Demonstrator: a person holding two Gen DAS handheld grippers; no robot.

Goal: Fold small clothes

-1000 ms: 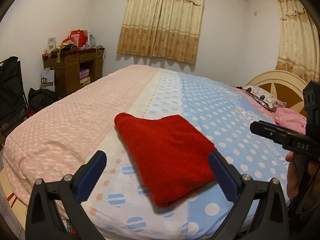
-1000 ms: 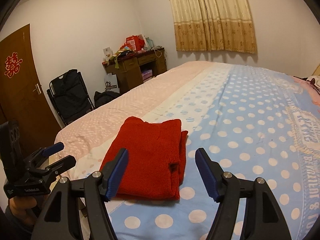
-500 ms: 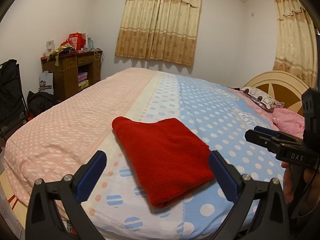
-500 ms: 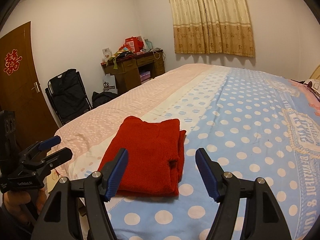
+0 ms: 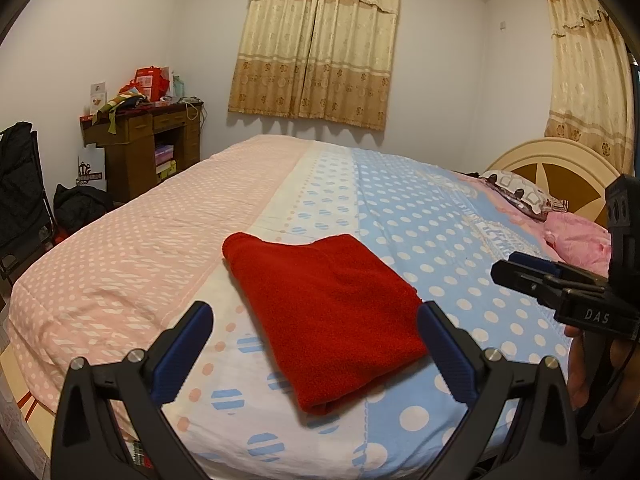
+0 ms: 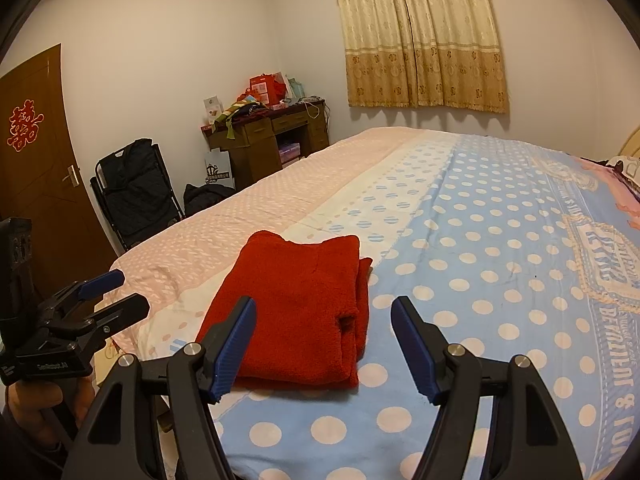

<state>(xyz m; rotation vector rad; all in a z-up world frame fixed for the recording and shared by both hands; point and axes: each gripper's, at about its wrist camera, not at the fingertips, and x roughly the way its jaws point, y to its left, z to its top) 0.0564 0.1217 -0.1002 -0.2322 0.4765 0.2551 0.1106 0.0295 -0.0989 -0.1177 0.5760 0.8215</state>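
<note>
The red garment (image 5: 324, 316) lies folded into a thick rectangular pad on the bed (image 5: 132, 256), near the bed's front edge, on the pale strip where the pink half of the cover meets the blue dotted half. Its long axis runs from that front edge away toward the curtains (image 5: 316, 44), slanting a little toward the pink side at the far end. The stacked loose edges show on the blue side of the garment in the right wrist view (image 6: 296, 312), and the smooth rounded fold is on the pink side.

Both tools hang above the bed's front edge, on the near side of the garment, neither touching it. The left tool (image 5: 314, 344) has its jaws spread wide and holds nothing; the garment's near end sits between and beyond its fingers. The right tool (image 6: 324, 344) is also spread and empty, lined up more with the garment's layered side. Neither looks clearly nearer. By my reading the fold looks finished, so any coming move would be a straight reach forward to the near short end, or a retreat.

How many layers the pad has, and what kind of garment it is, cannot be made out. A dark notch on the layered side may be a gap between layers. The bed's front edge is cut off behind the tool bodies.
</note>
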